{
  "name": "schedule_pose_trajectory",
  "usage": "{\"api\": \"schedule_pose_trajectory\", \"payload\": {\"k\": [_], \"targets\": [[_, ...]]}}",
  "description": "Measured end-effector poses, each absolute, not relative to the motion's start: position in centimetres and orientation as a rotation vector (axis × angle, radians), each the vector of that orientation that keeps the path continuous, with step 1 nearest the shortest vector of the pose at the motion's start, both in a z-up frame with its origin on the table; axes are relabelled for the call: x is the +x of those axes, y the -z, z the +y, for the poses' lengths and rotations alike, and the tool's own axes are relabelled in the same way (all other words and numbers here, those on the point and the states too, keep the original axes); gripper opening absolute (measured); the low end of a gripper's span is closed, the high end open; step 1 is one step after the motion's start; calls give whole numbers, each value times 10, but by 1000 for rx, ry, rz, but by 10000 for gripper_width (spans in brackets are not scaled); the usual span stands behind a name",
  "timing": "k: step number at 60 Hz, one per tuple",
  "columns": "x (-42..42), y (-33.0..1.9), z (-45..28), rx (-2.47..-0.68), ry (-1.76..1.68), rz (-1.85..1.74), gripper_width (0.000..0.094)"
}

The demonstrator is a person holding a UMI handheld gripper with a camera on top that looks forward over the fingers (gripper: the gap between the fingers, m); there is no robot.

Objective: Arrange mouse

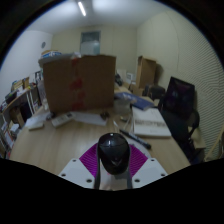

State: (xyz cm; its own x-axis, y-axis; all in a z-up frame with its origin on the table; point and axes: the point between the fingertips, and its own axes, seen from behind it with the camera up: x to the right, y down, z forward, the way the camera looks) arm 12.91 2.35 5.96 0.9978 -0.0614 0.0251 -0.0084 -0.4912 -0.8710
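Item: mouse (113, 153), dark, domed shell, smooth and slightly glossy. Judged light and rigid; the curved top would likely slip under a pinch, so the flatter flanks are the sensible place to take hold, one finger to each side. Not fragile in the ordinary sense, though buttons and wheel are best kept clear of pressure.

Position: the mouse sits between the two fingers of the gripper (113, 172), its flanks against the purple pads (90, 158), its nose pointing forward, away from the tool. The fingers appear closed onto its sides, so the mouse reads as held. Whether its underside touches the table (60, 140) cannot be told.

Beyond the mouse, nearest first:
- a bare stretch of wooden table just ahead of it;
- white papers (150, 123) ahead of the mouse and off to one side;
- a flat pale object, perhaps a keyboard (78, 118), ahead to the other side;
- a dark office chair (182, 102) past the papers, beside the table;
- a large cardboard box (80, 83) standing on the far part of the table, straight beyond the mouse;
- cluttered shelving (22, 100) to the box's side, details too small to name.
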Motion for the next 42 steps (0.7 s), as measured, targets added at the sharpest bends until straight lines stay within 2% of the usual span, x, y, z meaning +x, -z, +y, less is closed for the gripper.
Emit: {"api": "schedule_pose_trajectory", "payload": {"k": [9,10,11,13,14,15,16,17,18,23,24,25,27,28,29,32,42], "targets": [[142,9,17,-2204,94,37,364],[141,16,14,-2224,88,42,400],[142,11,20,-2185,76,57,372],[142,14,18,-2188,66,66,377],[141,13,20,-2184,63,64,459],[141,15,18,-2197,60,63,428],[141,14,19,-2193,58,64,437],[140,14,19,-2204,57,64,517],[141,16,21,-2210,56,66,493],[141,14,20,-2246,31,85,574],[141,15,19,-2261,22,93,605],[140,15,16,-2272,10,105,680],[138,11,10,-2287,-14,125,762],[136,8,7,-2289,-26,131,697],[133,3,3,-2288,-36,138,770],[131,-14,-8,-2271,-42,146,812],[110,-77,-76,-2230,-52,160,811]]}}
